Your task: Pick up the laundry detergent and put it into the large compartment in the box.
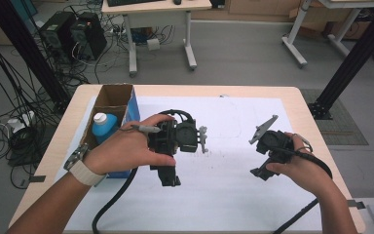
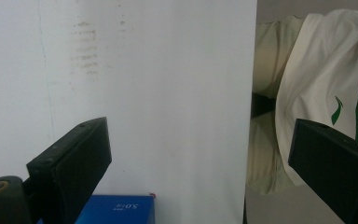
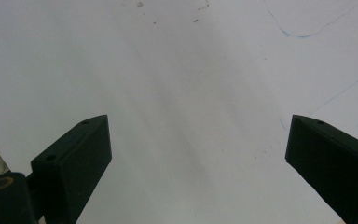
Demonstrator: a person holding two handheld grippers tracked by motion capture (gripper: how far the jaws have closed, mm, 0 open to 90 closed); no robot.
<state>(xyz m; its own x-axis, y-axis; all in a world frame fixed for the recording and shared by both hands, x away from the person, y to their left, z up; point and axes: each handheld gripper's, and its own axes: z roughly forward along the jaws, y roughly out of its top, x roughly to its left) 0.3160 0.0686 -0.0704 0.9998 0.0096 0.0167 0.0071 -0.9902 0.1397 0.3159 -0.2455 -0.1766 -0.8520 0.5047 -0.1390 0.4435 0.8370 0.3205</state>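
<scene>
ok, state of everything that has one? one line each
left tool: open, nothing between jaws, held over the white sheet
right tool: open, nothing between jaws, over the sheet
box: open at top, at the table's left side
bottle: upright in the box, white cap on
pen: in the left hand, beside the left tool

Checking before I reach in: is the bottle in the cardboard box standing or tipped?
Upright. The blue plastic bottle stands in the open brown cardboard box, its white cap pointing up.
</scene>
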